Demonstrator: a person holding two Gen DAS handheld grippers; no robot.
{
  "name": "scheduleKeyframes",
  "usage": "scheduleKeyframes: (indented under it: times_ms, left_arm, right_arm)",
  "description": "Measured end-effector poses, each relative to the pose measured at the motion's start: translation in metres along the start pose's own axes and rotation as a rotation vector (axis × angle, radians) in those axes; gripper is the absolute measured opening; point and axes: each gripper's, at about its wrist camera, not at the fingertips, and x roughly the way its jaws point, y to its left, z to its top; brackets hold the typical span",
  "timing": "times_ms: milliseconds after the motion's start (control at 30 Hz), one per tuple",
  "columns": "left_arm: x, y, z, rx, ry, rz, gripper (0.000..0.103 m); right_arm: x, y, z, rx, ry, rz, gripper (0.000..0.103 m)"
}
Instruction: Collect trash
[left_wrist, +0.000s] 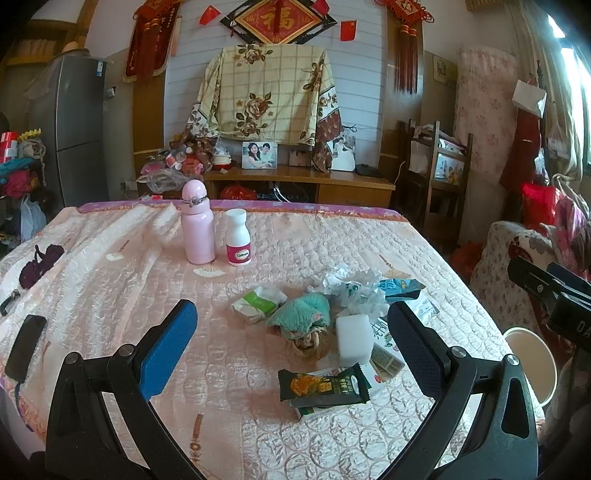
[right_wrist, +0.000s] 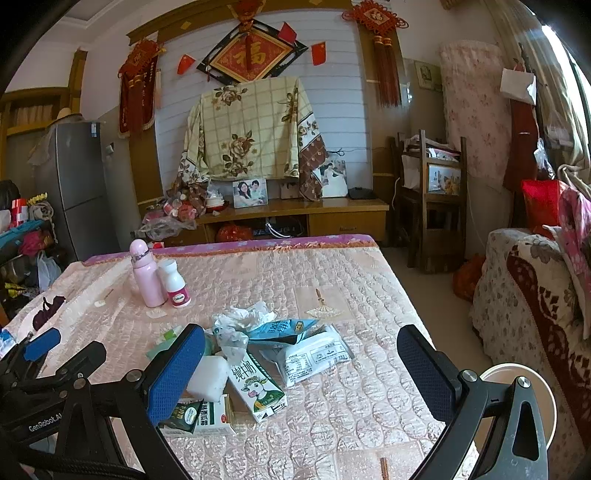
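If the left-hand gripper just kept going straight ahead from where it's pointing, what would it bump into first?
Probably the teal fuzzy cloth in the trash pile, which sits about midway between the open left gripper fingers. The dark snack wrapper lies nearer but lower, so depth makes this uncertain.

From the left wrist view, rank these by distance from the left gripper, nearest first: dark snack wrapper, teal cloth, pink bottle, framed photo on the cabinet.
1. Dark snack wrapper, between the left gripper's open fingers, toward the right one.
2. Teal cloth, just beyond, mid-pile.
3. Pink bottle, upright, far left on the bed.
4. Framed photo, on the cabinet past the bed.
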Motion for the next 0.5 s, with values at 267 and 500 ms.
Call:
scheduleKeyframes:
  times_ms: [267,500]
  left_arm:
    - [0.0009,0.0001,0.0004,-0.001,-0.001,-0.001,0.102]
    - [0.0015,-0.0005,-0.0001,-0.002,0.0,0.0,0.102]
  right_arm:
    - [0.0009,-0.0009,-0.0008,0.002,0.001,-0.001,0.103]
    - [0.0046,-0.0031,-0.0039,0.008,0.009,0.001,0.103]
